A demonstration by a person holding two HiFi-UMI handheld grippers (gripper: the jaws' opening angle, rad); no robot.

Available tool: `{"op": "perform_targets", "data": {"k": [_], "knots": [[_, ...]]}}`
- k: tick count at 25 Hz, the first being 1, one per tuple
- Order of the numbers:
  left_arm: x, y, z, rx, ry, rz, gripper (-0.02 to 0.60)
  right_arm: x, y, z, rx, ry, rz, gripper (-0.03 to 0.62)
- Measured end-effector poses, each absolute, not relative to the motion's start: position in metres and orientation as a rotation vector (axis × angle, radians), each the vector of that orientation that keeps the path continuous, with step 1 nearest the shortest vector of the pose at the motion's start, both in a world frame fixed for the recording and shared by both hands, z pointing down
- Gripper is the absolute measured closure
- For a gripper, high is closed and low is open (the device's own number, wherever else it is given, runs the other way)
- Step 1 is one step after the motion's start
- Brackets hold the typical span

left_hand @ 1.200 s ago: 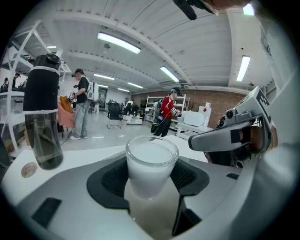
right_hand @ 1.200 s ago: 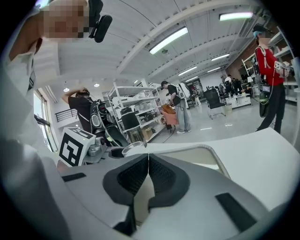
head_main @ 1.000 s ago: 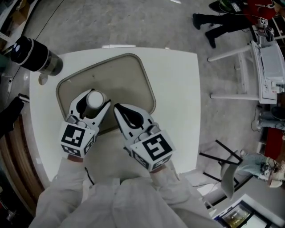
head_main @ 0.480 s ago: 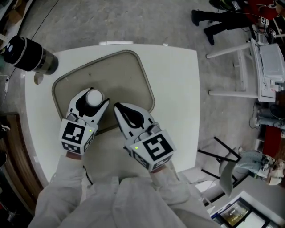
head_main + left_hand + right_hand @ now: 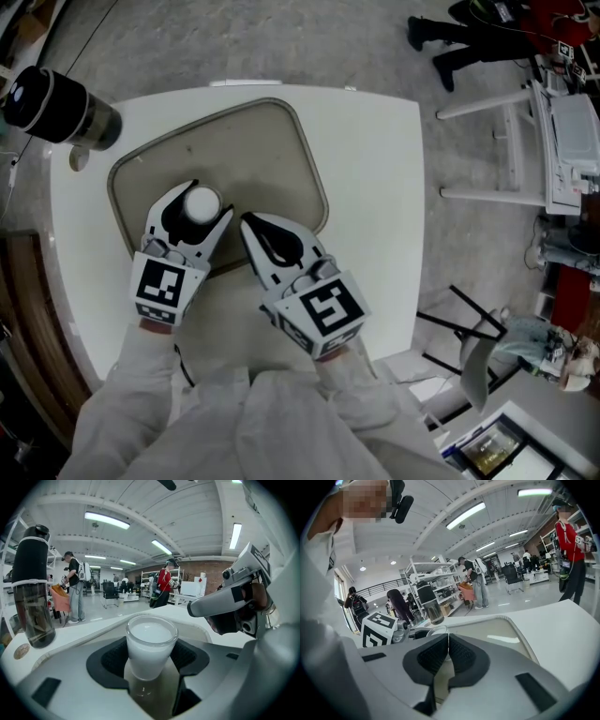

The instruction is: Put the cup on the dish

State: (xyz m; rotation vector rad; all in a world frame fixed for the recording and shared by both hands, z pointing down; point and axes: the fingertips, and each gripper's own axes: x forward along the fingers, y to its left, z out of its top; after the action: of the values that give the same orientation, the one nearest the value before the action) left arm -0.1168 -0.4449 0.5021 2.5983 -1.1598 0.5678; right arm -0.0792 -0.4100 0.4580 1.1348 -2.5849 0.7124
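Observation:
A small clear cup filled with something white sits between the jaws of my left gripper, which is shut on it. In the left gripper view the black pads press both sides of the cup. The cup is over the near left part of the dish, a beige tray with rounded corners; I cannot tell whether it touches the tray. Beside it on the right, my right gripper is shut and empty, its tip over the tray's near edge. In the right gripper view the closed pads point toward the cup's rim and the tray.
A tall black bottle stands at the far left corner of the white table, with a small round disc beside it. A white frame stands on the floor to the right, and a person's legs show far off.
Almost nothing: the head camera has shifted a little. Both grippers keep nearly the same places, and the left one still holds the cup over the tray.

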Motion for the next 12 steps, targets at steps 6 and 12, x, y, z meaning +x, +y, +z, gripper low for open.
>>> {"op": "perform_targets", "data": {"k": [6,12], "knots": [[-0.1172,-0.4465,0.5023,2.595,-1.201,0.585,0.313,-0.0781,-0.4104,0.4565,1.139,-2.582,0.706,0.58],[-0.1173,-0.4449,0.4972,2.579,-1.215,0.537,0.313,-0.0745,-0.4045,0.4538,1.139,-2.58,0.706,0.58]]}}
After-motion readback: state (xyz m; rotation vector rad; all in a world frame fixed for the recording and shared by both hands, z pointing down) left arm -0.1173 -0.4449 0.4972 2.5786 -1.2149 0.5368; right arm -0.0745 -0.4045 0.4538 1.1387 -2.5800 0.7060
